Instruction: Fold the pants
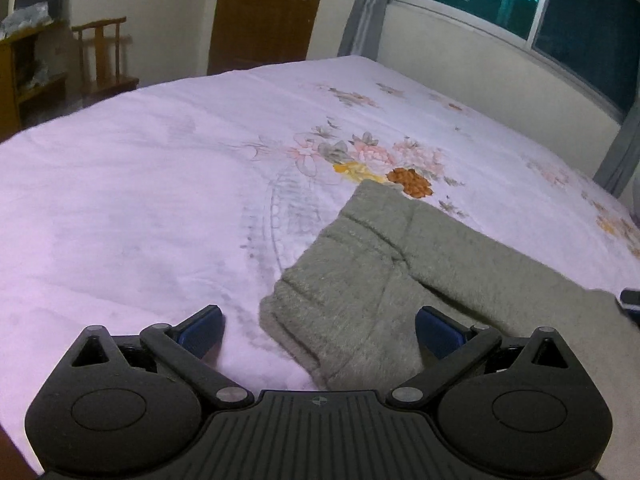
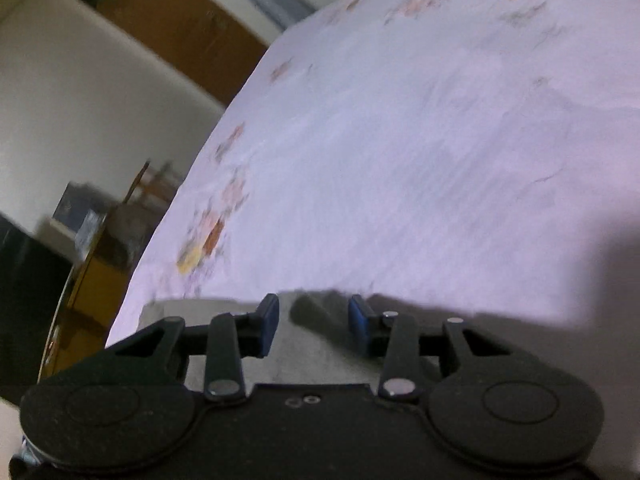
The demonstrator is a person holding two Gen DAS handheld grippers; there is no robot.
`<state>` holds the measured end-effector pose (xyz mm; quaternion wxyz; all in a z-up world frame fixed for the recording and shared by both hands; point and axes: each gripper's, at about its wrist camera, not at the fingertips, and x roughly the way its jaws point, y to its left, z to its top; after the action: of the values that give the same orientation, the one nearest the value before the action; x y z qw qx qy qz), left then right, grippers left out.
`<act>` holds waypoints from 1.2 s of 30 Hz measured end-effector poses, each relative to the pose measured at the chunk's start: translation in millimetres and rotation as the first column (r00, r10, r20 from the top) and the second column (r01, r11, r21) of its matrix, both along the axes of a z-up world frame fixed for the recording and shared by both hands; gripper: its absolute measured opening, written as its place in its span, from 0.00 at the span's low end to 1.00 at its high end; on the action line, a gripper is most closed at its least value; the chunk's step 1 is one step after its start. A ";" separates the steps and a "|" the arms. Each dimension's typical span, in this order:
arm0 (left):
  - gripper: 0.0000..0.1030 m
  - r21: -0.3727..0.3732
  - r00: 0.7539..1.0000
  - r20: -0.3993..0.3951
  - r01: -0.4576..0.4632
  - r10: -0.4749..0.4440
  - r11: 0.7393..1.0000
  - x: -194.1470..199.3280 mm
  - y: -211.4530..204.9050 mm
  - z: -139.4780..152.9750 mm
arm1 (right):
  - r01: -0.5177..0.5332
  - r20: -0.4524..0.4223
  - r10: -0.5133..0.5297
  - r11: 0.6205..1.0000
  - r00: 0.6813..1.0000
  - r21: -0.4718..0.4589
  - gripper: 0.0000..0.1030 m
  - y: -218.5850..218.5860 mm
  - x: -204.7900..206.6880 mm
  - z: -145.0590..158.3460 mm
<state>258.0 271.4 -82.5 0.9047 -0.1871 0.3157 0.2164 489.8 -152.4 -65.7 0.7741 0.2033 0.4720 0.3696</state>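
Note:
Grey fleece pants [image 1: 400, 256] lie flat on the lilac floral bedsheet [image 1: 140, 200], running from the middle toward the right edge. My left gripper [image 1: 320, 330] is wide open just above the sheet. Its blue pads [image 1: 204, 328] straddle the near left corner of the pants without touching it. In the blurred, tilted right wrist view, my right gripper [image 2: 314, 326] hovers over the grey pants [image 2: 320, 360]. Its pads [image 2: 268, 326] stand a narrow gap apart, and a finger's shadow falls on the fabric below. The far edge of the fabric runs level with the fingertips.
Past the bed's far edge are a brown door [image 1: 268, 12], a wooden chair [image 1: 104, 56] and a yellow shelf unit [image 1: 24, 76]. A window [image 1: 520, 0] with grey curtains [image 1: 364, 8] runs along the right wall. A small dark part [image 1: 631, 300] pokes in over the pants.

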 end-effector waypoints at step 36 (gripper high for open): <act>0.52 0.090 0.998 0.069 0.007 -0.013 0.996 -18.2 -13.9 17.8 | 0.082 0.134 -0.086 0.996 0.987 0.037 0.11 -19.4 -39.6 25.3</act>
<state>239.8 257.5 -64.7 0.9237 -0.1523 0.2749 0.2192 450.2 -171.8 -40.4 0.8159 0.2098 0.4035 0.3569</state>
